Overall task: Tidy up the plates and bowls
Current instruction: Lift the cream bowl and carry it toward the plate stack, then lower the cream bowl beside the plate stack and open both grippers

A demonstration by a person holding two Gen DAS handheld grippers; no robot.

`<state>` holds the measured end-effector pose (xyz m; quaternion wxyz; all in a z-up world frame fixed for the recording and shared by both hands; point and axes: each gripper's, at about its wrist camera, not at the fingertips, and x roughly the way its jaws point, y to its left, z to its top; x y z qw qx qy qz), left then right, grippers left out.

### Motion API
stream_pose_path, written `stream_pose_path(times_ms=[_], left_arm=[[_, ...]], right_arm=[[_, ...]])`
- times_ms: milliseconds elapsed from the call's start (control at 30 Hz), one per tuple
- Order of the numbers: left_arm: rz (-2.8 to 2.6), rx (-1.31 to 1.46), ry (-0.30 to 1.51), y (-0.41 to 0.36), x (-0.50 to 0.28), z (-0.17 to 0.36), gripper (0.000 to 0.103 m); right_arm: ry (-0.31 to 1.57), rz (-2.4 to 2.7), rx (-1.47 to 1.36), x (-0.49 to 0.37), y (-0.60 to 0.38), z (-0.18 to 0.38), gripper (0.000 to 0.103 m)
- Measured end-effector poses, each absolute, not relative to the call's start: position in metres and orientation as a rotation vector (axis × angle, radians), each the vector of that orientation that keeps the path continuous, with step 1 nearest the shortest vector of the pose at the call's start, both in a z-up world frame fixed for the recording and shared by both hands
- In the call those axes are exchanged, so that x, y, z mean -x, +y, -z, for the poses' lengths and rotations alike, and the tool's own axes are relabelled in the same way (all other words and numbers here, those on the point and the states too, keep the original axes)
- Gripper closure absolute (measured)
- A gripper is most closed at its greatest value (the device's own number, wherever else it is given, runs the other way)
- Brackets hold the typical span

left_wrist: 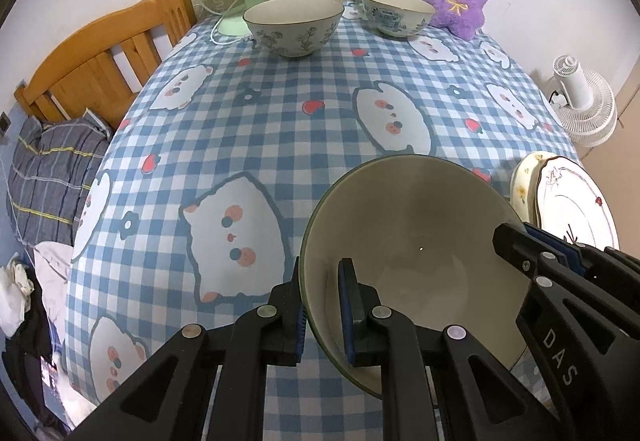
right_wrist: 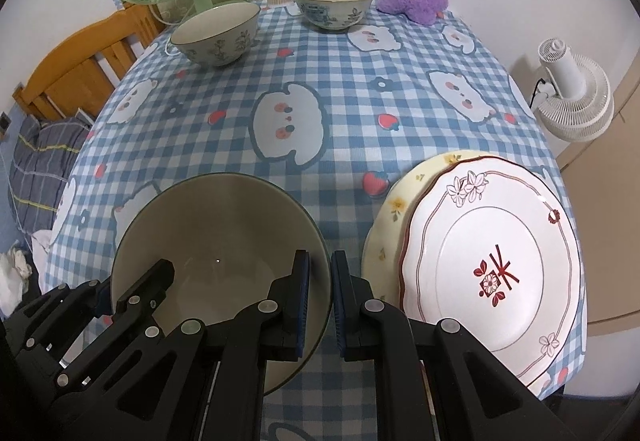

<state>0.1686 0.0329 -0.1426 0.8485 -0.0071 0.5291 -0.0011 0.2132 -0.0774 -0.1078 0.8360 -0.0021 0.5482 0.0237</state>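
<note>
Left wrist view: both my fingers, left (left_wrist: 322, 315) and right (right_wrist: 320, 305), pinch opposite rims of the big bowl (left_wrist: 412, 237) at the counter's near edge beside the plates (right_wrist: 492, 265); glazed, heavy, slippery, chip-prone

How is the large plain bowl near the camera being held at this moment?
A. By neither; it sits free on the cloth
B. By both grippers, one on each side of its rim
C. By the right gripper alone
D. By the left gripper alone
B. The left gripper is clamped over one side of the large plain bowl's rim, and the right gripper over the opposite side.
</note>
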Motion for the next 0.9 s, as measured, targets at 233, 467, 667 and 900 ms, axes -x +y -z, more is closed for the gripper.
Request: stream_pose_path(times_ms=[233, 467, 667, 900], left_arm=[[0.025, 0.024, 1.117, 0.028, -0.17, 0.142, 0.075], [0.053, 0.033, 1.148, 0.023, -0.174, 0.145, 0.06], [0.064, 0.024, 1.125, 0.023, -0.176, 0.136, 0.038], [0.072, 0.044, 1.113, 0.029, -0.182, 0.12, 0.033]], right_arm=[[1.177, -0.04, -0.012, -0.214, -0.08, 0.109, 0.089], [1.203, -0.054, -0.005, -0.218, -0.078, 0.11, 0.077], [1.141, -0.051, 0.009, -0.217, -0.075, 0.097, 0.037], [1.128, -0.036, -0.01, -0.223, -0.077, 0.081, 0.029]])
